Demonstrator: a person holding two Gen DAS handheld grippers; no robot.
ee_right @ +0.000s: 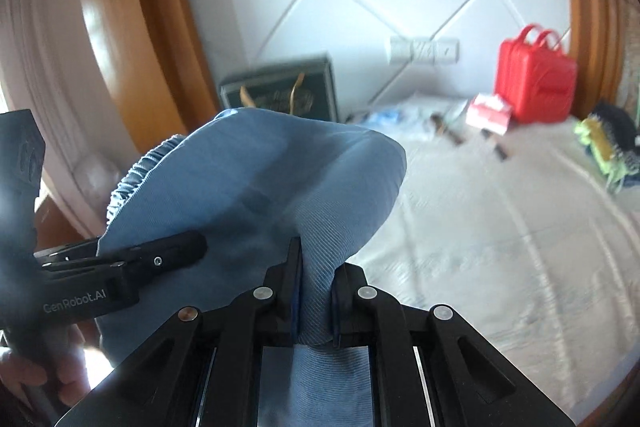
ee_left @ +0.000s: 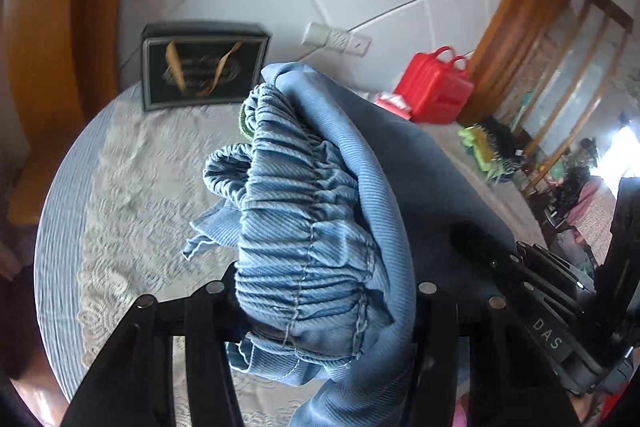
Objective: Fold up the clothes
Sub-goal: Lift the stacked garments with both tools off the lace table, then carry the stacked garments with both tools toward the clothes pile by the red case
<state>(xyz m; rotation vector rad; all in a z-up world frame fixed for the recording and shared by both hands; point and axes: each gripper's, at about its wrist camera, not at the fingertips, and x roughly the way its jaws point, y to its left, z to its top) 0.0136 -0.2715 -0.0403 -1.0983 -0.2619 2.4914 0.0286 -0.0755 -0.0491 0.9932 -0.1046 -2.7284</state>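
Observation:
A blue garment (ee_left: pixel 304 211) with a gathered elastic waistband hangs bunched above the bed. My left gripper (ee_left: pixel 320 291) is shut on the thick waistband bunch, which fills the gap between its fingers. In the right wrist view the same blue garment (ee_right: pixel 256 171) billows up, and my right gripper (ee_right: pixel 318 267) is shut on a narrow twist of its cloth. The two grippers are close together: the right gripper's finger (ee_left: pixel 516 259) lies against the cloth at the right, and the left gripper's finger (ee_right: pixel 168 251) reaches in from the left.
Below lies a bed with a pale lace cover (ee_right: pixel 500 227). By the padded white headboard stand a dark gift bag (ee_left: pixel 204 67), a red case (ee_right: pixel 536 79) and a red-and-white box (ee_right: pixel 488 113). Green and dark clothes (ee_right: pixel 608 143) lie at the right. A person's hand (ee_right: pixel 24 375) holds the left gripper.

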